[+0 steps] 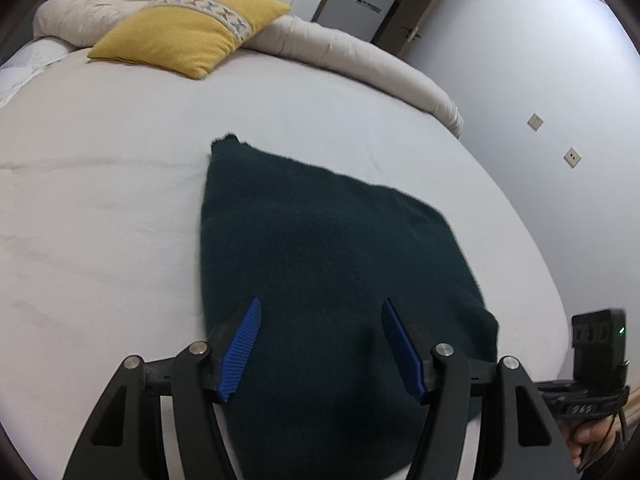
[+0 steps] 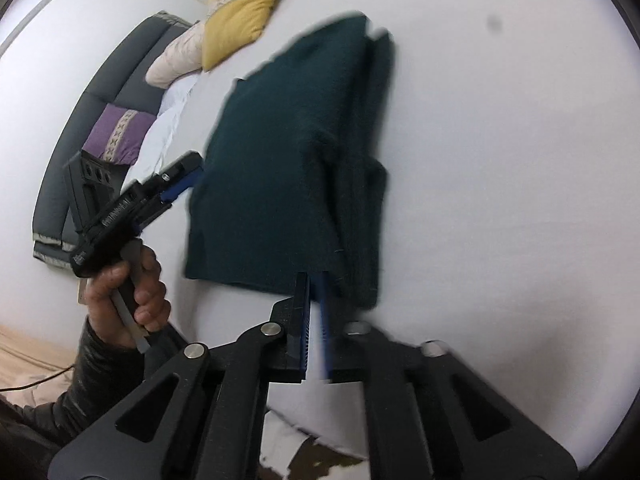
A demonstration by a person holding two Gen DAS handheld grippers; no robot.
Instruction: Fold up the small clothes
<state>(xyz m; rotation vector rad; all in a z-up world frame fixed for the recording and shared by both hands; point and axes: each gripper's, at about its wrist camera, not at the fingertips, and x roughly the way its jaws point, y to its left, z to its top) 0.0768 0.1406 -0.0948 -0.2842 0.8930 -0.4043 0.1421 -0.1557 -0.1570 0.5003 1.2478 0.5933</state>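
Observation:
A dark green knitted garment (image 1: 320, 264) lies on the white bed sheet (image 1: 100, 220), partly folded. In the right wrist view the garment (image 2: 280, 160) has one side folded over, forming a thicker strip along its right edge. My left gripper (image 1: 320, 308) is open just above the garment's near part, holding nothing. It also shows in the right wrist view (image 2: 182, 180) at the garment's left edge. My right gripper (image 2: 316, 280) is shut on the garment's near edge, beside the folded strip. Its body shows at the lower right of the left wrist view (image 1: 596, 360).
A yellow pillow (image 1: 188, 28) and a rolled cream duvet (image 1: 352, 56) lie at the far end of the bed. A purple cushion (image 2: 120, 132) rests against the dark grey headboard (image 2: 100, 92). The wall (image 1: 520, 80) runs along the bed's right side.

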